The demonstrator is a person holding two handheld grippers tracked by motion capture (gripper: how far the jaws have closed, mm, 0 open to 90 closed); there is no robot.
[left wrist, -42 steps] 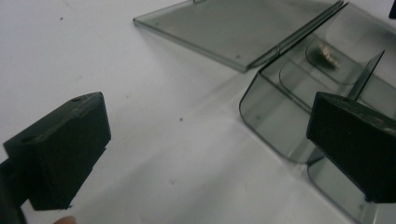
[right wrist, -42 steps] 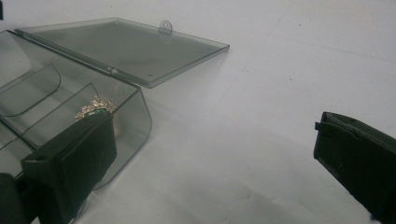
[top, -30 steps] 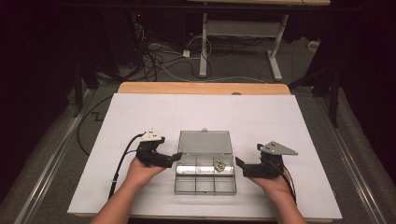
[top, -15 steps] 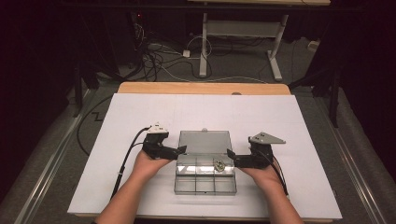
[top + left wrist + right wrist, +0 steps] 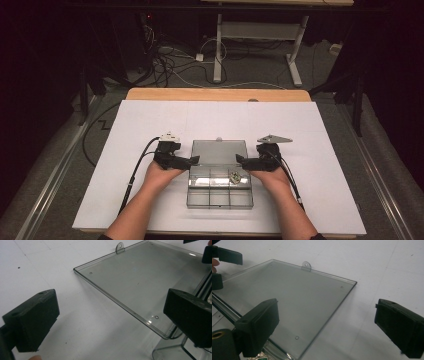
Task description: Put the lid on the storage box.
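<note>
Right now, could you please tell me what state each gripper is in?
Left gripper: open, holding nothing, at the lid edge.
Right gripper: open, holding nothing.

Clear compartment box (image 5: 219, 189) lies on the white surface (image 5: 150, 120), lid (image 5: 219, 151) folded flat behind. Left gripper (image 5: 194, 160) and right gripper (image 5: 241, 161) flank the hinge line, jaws facing inward.

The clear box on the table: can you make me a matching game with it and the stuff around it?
Things:
1. lid
2. left gripper
3. right gripper
4. small metal bits

Places or states:
A. inside a compartment of the clear box
B. lying flat and open on the white table
C. jaws open at the lid's right edge
D. jaws open at the lid's left edge

Pairs: 1-B, 2-D, 3-C, 4-A
</note>
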